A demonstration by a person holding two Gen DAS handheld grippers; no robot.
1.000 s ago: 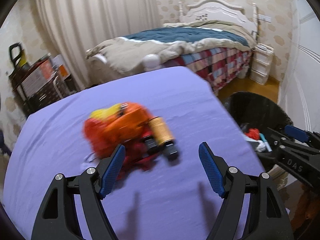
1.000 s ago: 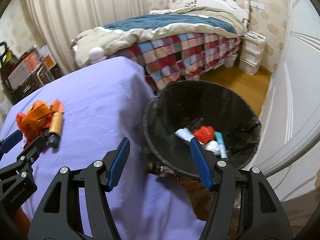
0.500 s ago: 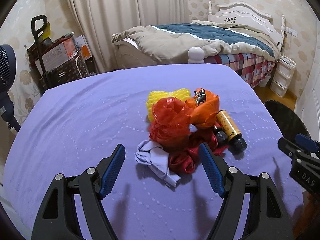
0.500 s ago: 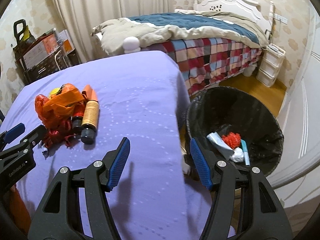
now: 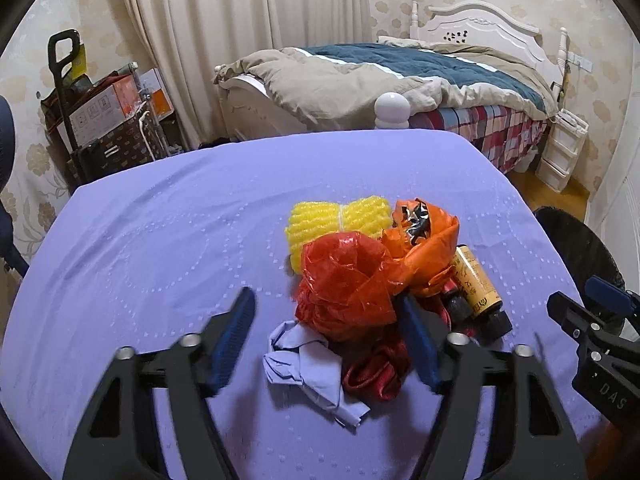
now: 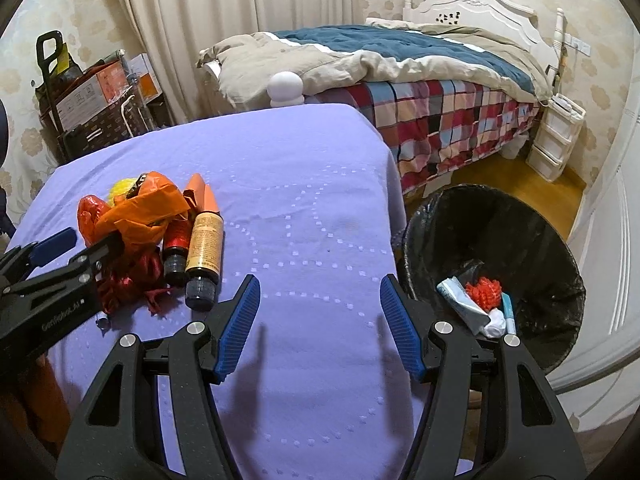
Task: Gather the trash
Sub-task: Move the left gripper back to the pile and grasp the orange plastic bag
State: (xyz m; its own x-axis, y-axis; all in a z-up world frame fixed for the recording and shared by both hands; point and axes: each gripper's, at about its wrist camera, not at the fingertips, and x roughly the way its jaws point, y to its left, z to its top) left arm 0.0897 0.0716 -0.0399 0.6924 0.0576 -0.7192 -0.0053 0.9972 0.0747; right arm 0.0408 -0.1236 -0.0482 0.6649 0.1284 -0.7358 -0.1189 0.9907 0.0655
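Crumpled lilac tissue (image 5: 316, 364) shows leftward only; bin's (image 6: 520, 216) contents perhaps wrappers, rightward

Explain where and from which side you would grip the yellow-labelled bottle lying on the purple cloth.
Grip the bottle across its round body, coming from above with a finger on each long side. It lies flat, cap toward the camera; a smaller bottle crowds its left side.

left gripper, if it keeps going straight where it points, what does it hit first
Probably the crumpled lilac paper lying between the closing jaws of the left gripper, with the red plastic bag just beyond; depth is hard to judge here.
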